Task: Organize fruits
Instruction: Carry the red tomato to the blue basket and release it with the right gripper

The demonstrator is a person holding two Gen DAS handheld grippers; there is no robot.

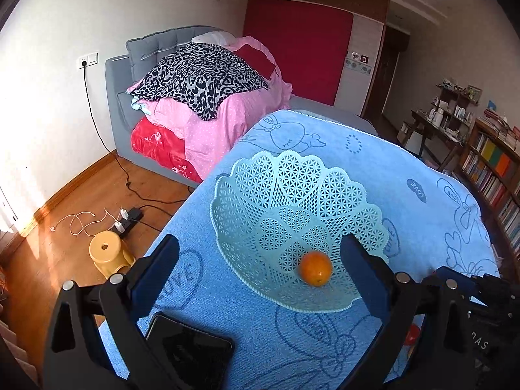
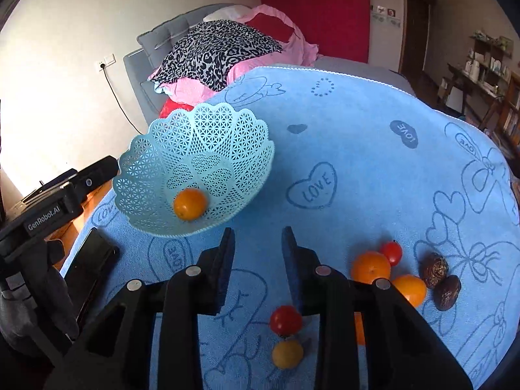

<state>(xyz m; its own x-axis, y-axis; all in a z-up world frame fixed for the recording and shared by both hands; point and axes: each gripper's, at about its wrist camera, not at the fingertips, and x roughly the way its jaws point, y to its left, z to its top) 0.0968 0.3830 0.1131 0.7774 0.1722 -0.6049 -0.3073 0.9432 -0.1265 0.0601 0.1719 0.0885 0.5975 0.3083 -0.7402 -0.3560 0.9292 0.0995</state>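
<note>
Hovering right gripper, jaws parted, empty; lowering squarely over red tomato advised. Left gripper gaping wide beside basket.

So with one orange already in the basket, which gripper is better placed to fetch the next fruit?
Right. The right gripper hangs open just above the red tomato and loose oranges on the blue cloth. The left gripper, also open, faces the basket, away from them.

One orange inside pale-blue lattice basket
</note>
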